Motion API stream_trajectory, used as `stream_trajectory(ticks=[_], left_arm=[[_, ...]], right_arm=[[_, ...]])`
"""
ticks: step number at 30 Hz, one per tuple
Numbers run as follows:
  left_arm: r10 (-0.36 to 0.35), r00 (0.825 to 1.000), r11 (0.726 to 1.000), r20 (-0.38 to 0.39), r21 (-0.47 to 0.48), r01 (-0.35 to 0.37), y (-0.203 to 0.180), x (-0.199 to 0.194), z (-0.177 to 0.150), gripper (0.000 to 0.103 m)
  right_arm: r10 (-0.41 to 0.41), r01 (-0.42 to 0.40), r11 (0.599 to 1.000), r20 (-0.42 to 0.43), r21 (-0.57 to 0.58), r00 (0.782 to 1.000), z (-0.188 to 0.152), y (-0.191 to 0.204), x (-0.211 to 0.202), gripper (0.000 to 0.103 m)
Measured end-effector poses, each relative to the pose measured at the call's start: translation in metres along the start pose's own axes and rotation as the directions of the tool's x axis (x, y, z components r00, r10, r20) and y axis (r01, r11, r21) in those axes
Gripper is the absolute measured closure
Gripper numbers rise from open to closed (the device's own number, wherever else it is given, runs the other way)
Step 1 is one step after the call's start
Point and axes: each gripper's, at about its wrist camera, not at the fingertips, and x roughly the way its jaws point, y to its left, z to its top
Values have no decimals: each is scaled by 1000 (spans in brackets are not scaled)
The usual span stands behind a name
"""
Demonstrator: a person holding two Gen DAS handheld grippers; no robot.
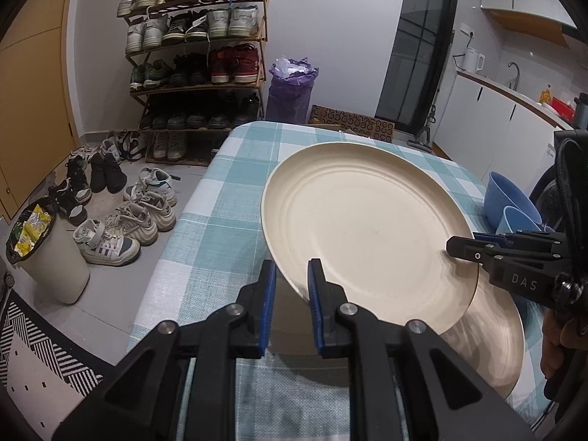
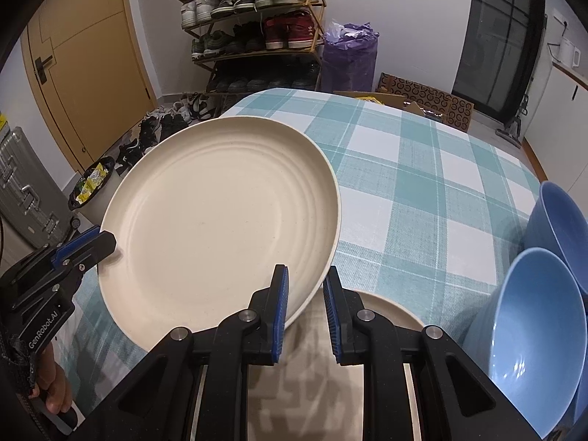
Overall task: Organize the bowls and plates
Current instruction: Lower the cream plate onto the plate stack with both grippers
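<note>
The cream plate (image 1: 367, 235) hangs tilted just above a second cream plate (image 1: 492, 334) on the checked counter (image 1: 205, 242), pinched at opposite rims: left claw (image 1: 292, 275) on its near-left edge, right claw (image 2: 307, 286) across, both clamped. Blue bowls (image 2: 540, 330) sit rightward.

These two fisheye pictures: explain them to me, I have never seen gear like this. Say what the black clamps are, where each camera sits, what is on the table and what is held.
A person holds a two-finger gripper in each hand; each carries a camera looking along its fingers. Together the left gripper and right gripper are shut on opposite rims of a cream plate, lifted and tilted above a second cream plate on the checked tablecloth. Two blue bowls stand nearby.
</note>
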Motion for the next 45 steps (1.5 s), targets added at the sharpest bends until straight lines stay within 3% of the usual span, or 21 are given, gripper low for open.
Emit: stream_trajectory(ticks=[23, 45], left_arm=[[-69, 997, 992, -34, 108, 72, -45, -3, -7, 88], [-78, 993, 973, -86, 212, 95, -79, -2, -17, 88]], right_arm=[[-19, 22, 995, -29, 98, 999, -44, -41, -24, 83], [-43, 52, 986, -63, 159, 997, -86, -60, -41, 81]])
